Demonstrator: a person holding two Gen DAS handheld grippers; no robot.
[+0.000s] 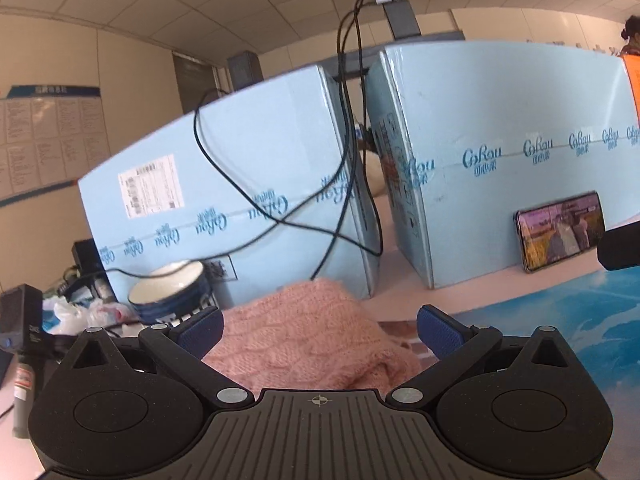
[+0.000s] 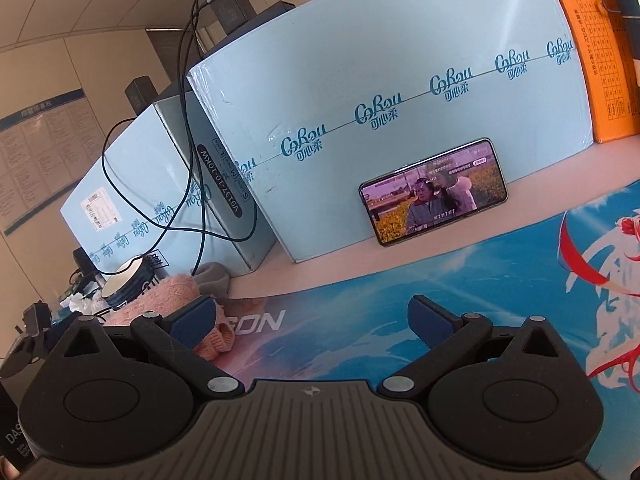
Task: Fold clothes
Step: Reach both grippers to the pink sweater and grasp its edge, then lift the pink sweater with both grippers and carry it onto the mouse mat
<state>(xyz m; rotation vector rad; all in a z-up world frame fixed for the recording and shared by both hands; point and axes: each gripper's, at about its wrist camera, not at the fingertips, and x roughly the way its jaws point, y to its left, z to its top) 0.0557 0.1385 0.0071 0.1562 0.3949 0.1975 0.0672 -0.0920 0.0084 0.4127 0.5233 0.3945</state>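
Note:
A pink knitted garment (image 1: 308, 336) lies bunched on the table, just in front of my left gripper (image 1: 320, 330). The left gripper is open and empty, its blue pads (image 1: 438, 336) standing either side of the knit without closing on it. In the right wrist view the same pink knit (image 2: 176, 300) lies at the left, partly behind the left finger. My right gripper (image 2: 310, 322) is open and empty above a blue printed mat (image 2: 460, 288). A grey cloth (image 2: 214, 276) lies beyond the pink knit.
Two light blue cartons (image 1: 500, 152) stand at the back with black cables (image 1: 348, 128) hanging over them. A phone (image 2: 434, 192) playing video leans on the right carton. A blue-and-white bowl (image 1: 170, 288) sits at the left among clutter. An orange box (image 2: 592, 60) stands far right.

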